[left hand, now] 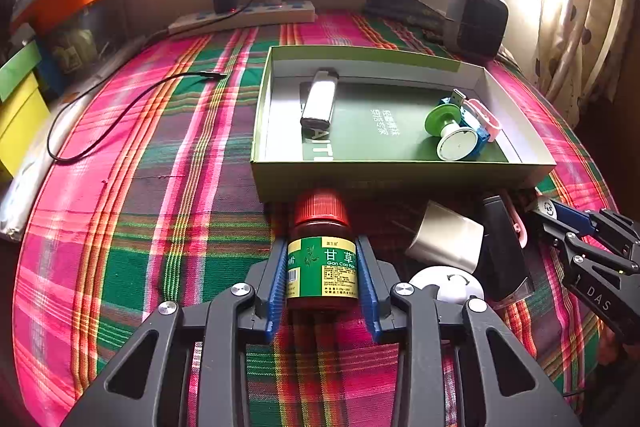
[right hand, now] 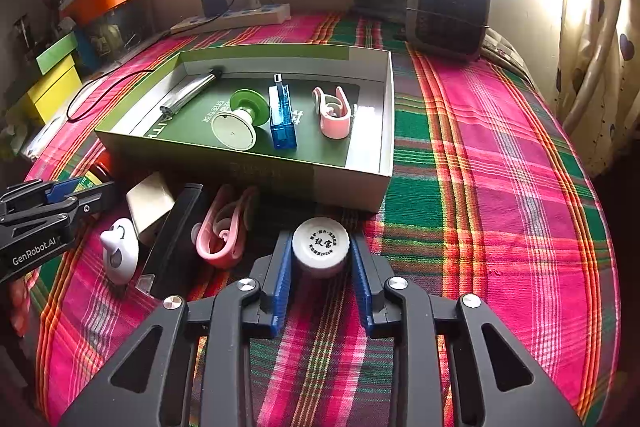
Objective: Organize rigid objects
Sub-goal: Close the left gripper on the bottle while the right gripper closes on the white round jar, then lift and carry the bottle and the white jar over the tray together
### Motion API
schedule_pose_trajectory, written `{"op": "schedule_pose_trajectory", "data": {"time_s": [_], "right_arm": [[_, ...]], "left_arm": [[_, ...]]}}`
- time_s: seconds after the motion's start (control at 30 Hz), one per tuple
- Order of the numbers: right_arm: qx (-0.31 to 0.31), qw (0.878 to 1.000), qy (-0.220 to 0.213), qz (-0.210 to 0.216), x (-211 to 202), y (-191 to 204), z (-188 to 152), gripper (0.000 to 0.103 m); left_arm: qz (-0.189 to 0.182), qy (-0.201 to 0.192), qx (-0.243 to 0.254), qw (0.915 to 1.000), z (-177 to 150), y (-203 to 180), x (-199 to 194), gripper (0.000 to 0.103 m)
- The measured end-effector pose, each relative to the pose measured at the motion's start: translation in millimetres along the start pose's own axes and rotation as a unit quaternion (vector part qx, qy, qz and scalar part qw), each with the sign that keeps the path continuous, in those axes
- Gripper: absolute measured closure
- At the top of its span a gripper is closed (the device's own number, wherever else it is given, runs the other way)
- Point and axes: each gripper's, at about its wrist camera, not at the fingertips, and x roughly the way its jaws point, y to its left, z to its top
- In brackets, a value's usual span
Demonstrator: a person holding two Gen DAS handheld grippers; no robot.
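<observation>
Bottle label leftward, jar cap rightward, seemingly

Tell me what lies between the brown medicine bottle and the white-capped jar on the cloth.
Left wrist view: between the medicine bottle and the white-capped jar lie a metal cup, white gadget, black case; right view adds pink clip.

The medicine bottle lies between the left gripper fingers, cap toward the open box just ahead. Right of that gripper lie a metal cup, a round white piece and a flat dark case. The small capped jar stands between the right gripper fingers; a clip lies just to its left.
</observation>
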Motion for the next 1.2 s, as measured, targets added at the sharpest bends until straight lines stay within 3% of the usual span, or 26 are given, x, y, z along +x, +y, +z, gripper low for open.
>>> {"op": "schedule_pose_trajectory", "data": {"time_s": [1.2], "right_arm": [[0.004, 1.000, -0.013, 0.004, -12.4, -0.9, 2.6, 0.074]], "left_arm": [[-0.006, -0.013, 0.001, 0.9999, 2.4, 0.9, -12.9, 0.072]]}}
